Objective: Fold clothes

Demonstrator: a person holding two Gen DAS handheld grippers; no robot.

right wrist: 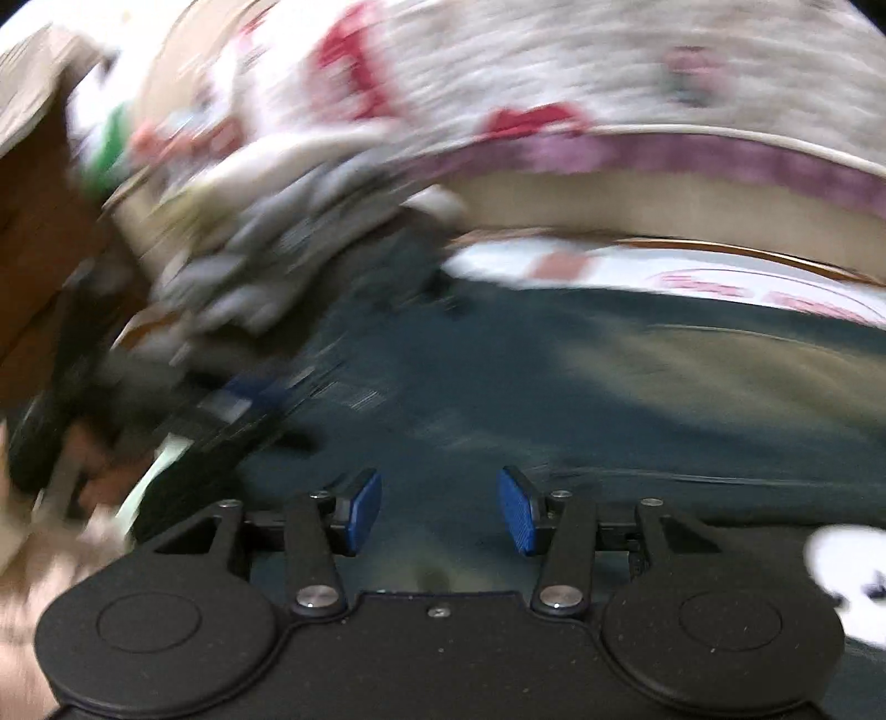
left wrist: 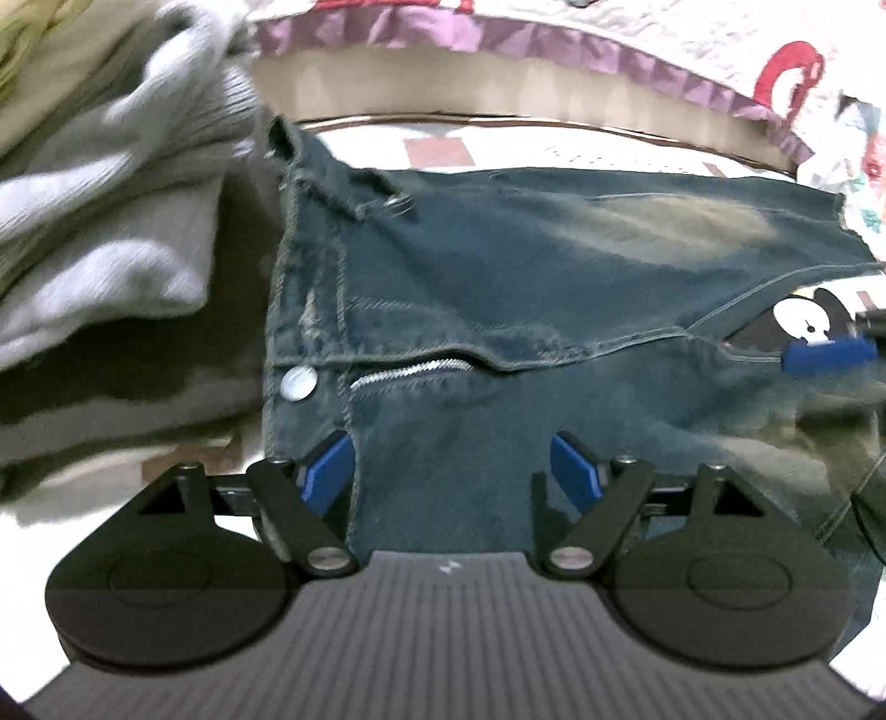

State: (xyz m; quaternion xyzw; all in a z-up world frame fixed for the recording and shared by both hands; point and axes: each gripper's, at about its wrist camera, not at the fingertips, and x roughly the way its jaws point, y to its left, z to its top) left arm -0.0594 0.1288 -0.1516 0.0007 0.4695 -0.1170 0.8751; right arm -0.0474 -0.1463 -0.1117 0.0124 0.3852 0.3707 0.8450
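Patterned bedding [left wrist: 664, 50] with a purple frill behind, pale printed sheet [left wrist: 437, 145] below. Left gripper [left wrist: 451, 471] spread wide, blue pads parted over dark denim, clamping nothing. Jeans [left wrist: 526, 266] laid flat just ahead, waistband toward the left of the left wrist view, long axis running left to right. Metal button [left wrist: 299, 383] and part-open zipper [left wrist: 410, 372] sharp here only. Heaped grey knit [left wrist: 111, 221] to the left, touching or just beside the waistband; cannot tell which. Black cartoon-print cloth [left wrist: 803, 324] at the right edge, beside a blue pad of the other tool.

Right gripper [right wrist: 440, 509] likewise parted, empty, hovering over the same jeans [right wrist: 554, 387]. Right wrist view heavily blurred: button and zipper unreadable. Left tool and holding hand [right wrist: 105, 487] faintly visible at left. White print patch [right wrist: 847, 576] on dark cloth at lower right. No containers discernible.
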